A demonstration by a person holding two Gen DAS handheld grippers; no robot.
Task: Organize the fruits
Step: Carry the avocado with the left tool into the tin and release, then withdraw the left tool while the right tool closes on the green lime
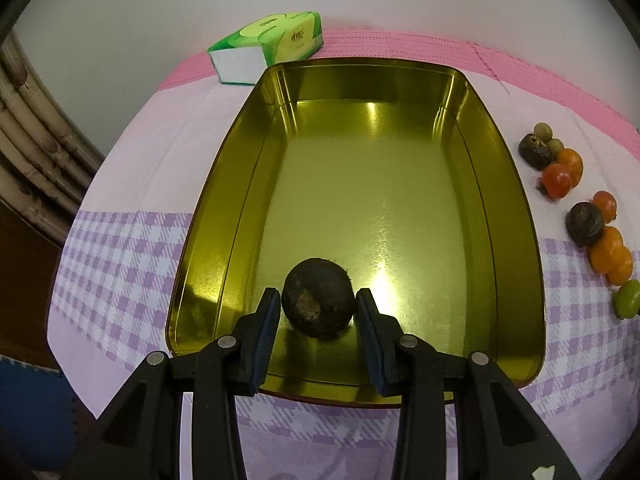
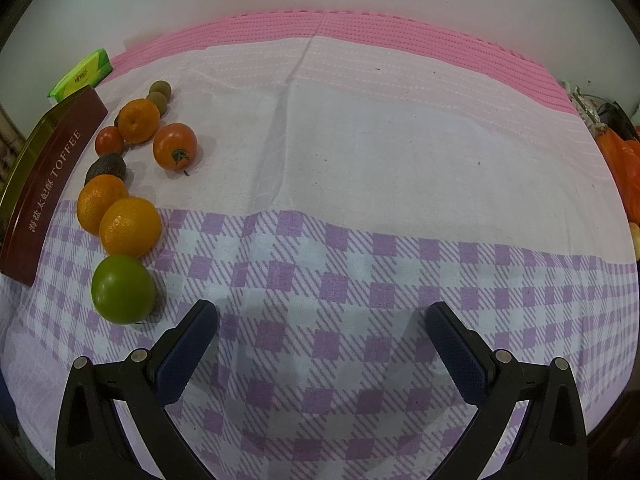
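A gold tin tray [image 1: 400, 184] lies open on the checked cloth in the left wrist view. My left gripper [image 1: 317, 295] is low over its near end, shut on a dark brown round fruit [image 1: 318, 306] that sits between both pads just above the tin floor. A row of fruits [image 1: 576, 208] lies on the cloth right of the tin. In the right wrist view the same row shows a green fruit [image 2: 123, 289], two oranges [image 2: 130, 226], a dark avocado [image 2: 106, 167] and a red tomato [image 2: 175, 146]. My right gripper [image 2: 322, 312] hangs open over bare cloth, right of the green fruit.
A green tissue pack [image 1: 266, 46] lies behind the tin's far left corner. The tin's maroon side wall [image 2: 48, 184] stands left of the fruit row. An orange bag [image 2: 624, 160] and clutter sit past the table's right edge. A wall bounds the table's far side.
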